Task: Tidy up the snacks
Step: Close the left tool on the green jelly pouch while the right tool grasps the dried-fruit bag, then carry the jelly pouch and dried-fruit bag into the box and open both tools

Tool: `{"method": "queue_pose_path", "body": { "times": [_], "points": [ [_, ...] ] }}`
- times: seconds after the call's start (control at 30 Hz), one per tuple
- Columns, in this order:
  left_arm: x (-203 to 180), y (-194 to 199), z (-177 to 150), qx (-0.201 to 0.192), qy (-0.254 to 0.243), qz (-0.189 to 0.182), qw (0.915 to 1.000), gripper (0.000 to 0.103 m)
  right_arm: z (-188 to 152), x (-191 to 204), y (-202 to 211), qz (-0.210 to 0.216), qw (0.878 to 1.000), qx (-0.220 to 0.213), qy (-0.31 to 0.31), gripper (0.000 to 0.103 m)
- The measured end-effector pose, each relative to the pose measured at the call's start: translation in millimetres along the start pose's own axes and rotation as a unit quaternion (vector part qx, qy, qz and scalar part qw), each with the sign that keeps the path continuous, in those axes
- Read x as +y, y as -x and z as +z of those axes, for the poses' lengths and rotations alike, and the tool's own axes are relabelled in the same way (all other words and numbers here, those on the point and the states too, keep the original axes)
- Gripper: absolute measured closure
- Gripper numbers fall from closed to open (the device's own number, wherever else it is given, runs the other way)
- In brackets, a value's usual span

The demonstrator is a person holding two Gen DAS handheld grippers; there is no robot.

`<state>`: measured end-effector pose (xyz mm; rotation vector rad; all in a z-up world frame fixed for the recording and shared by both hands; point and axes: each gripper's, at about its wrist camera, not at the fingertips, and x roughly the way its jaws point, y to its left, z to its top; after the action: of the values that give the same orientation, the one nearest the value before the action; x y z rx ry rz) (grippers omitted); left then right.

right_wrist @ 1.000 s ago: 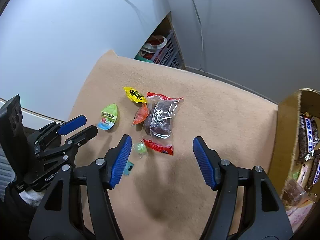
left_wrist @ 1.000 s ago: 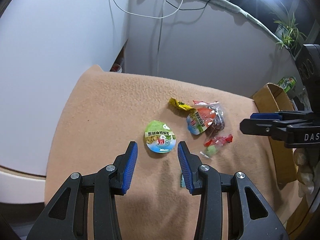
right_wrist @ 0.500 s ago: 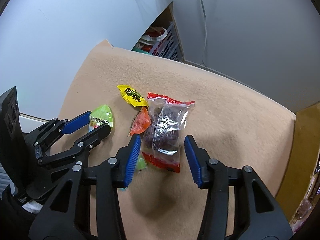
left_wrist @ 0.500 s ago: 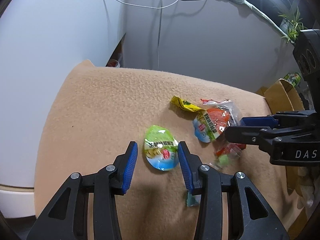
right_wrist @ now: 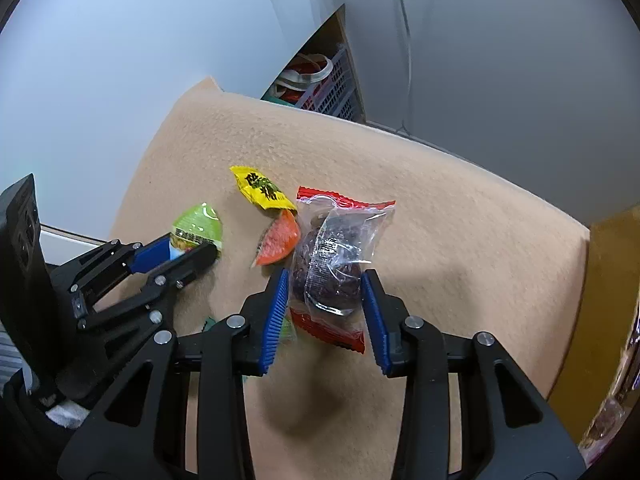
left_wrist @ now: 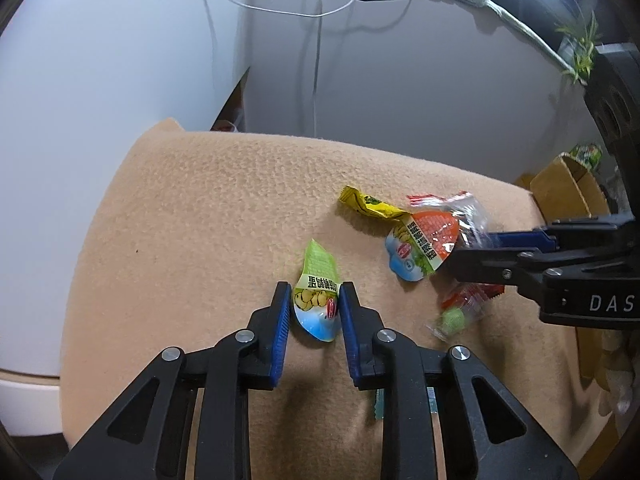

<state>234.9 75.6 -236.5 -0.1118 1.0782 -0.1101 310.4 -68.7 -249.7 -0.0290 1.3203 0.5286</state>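
Snacks are being picked up two at a time. The green heart-shaped jelly cup with a foil lid [left_wrist: 316, 300] lies at the near middle of the tan fleece cloth [left_wrist: 208, 208], and the left gripper [left_wrist: 311, 312] has just been closing on it; its blue pads press the cup's sides, which have tipped up. To its right, the clear plastic packet of dark dried fruit with red ends [right_wrist: 336, 264] sits between the pads of the right gripper [right_wrist: 325, 304], whose jaws have also just been closing and now squeeze it.

Judging by this, the step is grasping. Next comes a lift, then a carry to the brown cardboard box [left_wrist: 568, 192] at the far right.

An orange jelly cup [right_wrist: 278, 240], a yellow wrapped sweet [right_wrist: 260, 192] and a small green candy [left_wrist: 452, 320] remain loose. Behind stand a pale wall [left_wrist: 100, 60], dangling cables [left_wrist: 316, 40] and a plastic basket [right_wrist: 328, 88].
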Motion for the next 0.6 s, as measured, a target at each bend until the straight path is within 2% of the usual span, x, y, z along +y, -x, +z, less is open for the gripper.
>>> {"method": "queue_pose_path", "body": {
  "times": [0.3,0.6],
  "points": [
    [15,17,-7,-0.010,0.022,0.003,0.9997,0.081,-9,-5,18,-0.001,1.000,-0.015,-0.009,0.065],
    [6,38,-5,-0.026,0.011,0.000,0.9996,0.081,-21,-8,39,0.009,0.999,-0.030,-0.017,0.065]
  ]
}}
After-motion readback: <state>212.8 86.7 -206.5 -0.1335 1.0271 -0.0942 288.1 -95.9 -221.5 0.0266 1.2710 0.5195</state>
